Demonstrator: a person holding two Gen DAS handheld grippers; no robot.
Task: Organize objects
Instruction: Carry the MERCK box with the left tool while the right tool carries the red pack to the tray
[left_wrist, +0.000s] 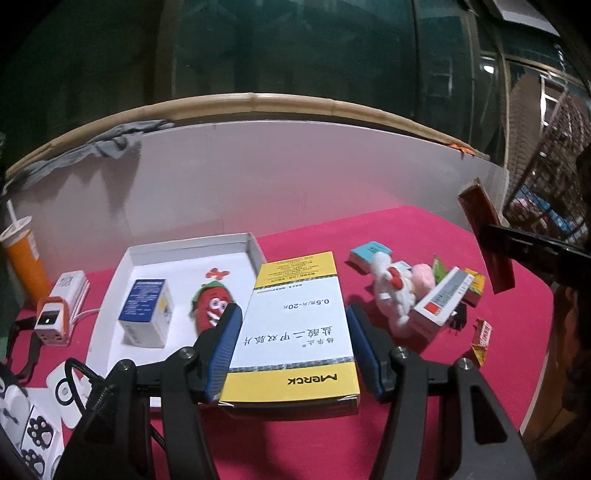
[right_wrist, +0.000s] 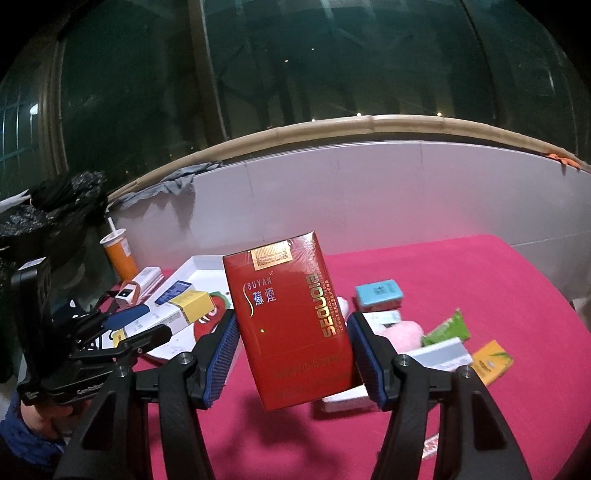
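In the left wrist view my left gripper (left_wrist: 293, 332) is shut on a yellow-and-white Merck medicine box (left_wrist: 295, 325), held flat just above the red cloth, beside a white tray (left_wrist: 184, 247). The tray holds a blue-and-white box (left_wrist: 146, 314) and a strawberry toy (left_wrist: 212, 306). In the right wrist view my right gripper (right_wrist: 291, 325) is shut on a red cigarette pack (right_wrist: 291, 317), raised and tilted over the cloth. The left gripper (right_wrist: 147, 325) shows at the left of that view with its box over the tray (right_wrist: 195, 264). The red pack (left_wrist: 485, 240) shows at the right edge of the left wrist view.
A white-and-pink plush (left_wrist: 399, 291), a light blue box (left_wrist: 369, 253), a red-and-grey carton (left_wrist: 439, 299), a yellow box (left_wrist: 474, 286) and a candy wrapper (left_wrist: 482, 339) lie at the right. An orange cup (left_wrist: 24, 254) and a charger (left_wrist: 51, 321) stand left. A white wall board backs the table.
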